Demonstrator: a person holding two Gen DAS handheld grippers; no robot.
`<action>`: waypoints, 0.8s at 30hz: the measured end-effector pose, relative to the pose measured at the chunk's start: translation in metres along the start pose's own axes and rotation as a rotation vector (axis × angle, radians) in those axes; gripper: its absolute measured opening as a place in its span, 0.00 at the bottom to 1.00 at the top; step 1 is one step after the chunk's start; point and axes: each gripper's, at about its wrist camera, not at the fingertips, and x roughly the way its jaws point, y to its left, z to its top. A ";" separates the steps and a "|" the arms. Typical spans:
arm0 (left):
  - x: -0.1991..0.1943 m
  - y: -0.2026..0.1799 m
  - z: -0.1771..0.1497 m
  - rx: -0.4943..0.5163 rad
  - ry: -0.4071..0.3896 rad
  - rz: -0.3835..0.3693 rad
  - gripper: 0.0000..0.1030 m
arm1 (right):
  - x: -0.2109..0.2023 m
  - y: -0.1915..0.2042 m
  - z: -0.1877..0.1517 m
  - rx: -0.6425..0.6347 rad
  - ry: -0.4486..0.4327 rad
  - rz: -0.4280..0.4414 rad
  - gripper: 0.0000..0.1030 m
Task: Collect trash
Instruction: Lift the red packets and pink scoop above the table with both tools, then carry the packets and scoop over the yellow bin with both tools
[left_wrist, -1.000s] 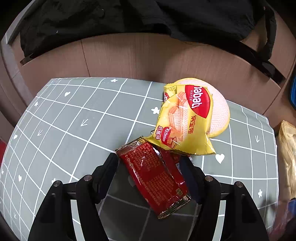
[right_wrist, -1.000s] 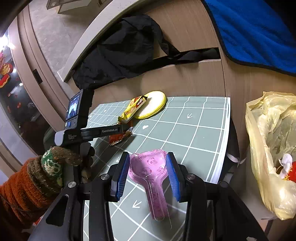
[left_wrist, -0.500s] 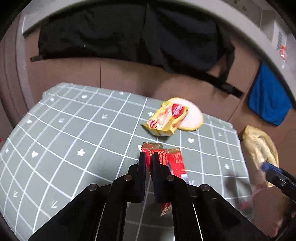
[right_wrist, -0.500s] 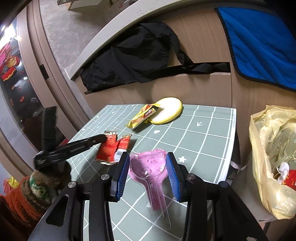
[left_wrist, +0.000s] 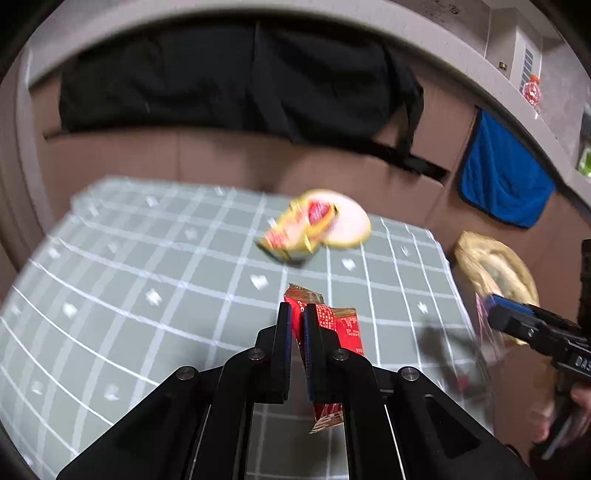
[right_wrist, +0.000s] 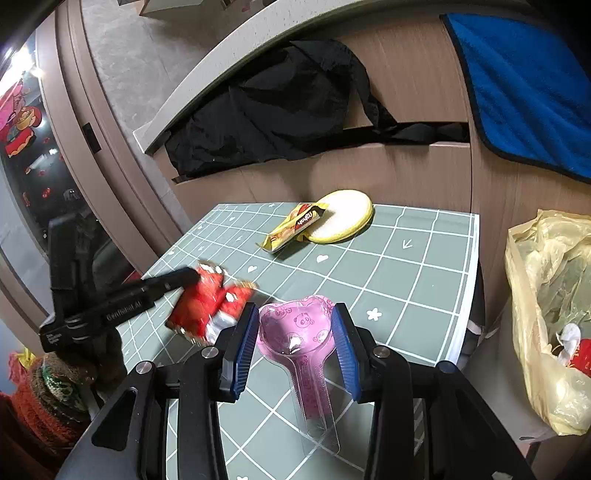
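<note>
Gripping a red wrapper (left_wrist: 341, 325) above the bench (left_wrist: 155, 266), the left claw (left_wrist: 297, 325) is clamped on it. The right claw (right_wrist: 295, 332) holds a pink plastic tray (right_wrist: 295, 328) between its pads near the bench's front edge, beside the yellow trash bag (right_wrist: 546, 295).

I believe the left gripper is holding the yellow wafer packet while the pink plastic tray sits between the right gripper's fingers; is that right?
Not quite: the left gripper is shut on the red wrapper, as the left wrist view shows. The yellow wafer packet lies on the mat beside the yellow disc. The pink plastic tray does sit between the right gripper's fingers.
</note>
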 end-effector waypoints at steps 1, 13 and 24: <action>0.003 0.003 -0.004 -0.015 0.013 -0.027 0.08 | 0.001 0.000 -0.001 -0.001 0.003 0.000 0.37; 0.029 -0.007 -0.037 -0.031 0.151 0.005 0.58 | 0.008 -0.001 -0.007 0.008 0.025 0.003 0.37; 0.048 -0.033 -0.039 0.002 0.156 0.128 0.66 | 0.005 -0.012 -0.012 0.033 0.009 -0.007 0.37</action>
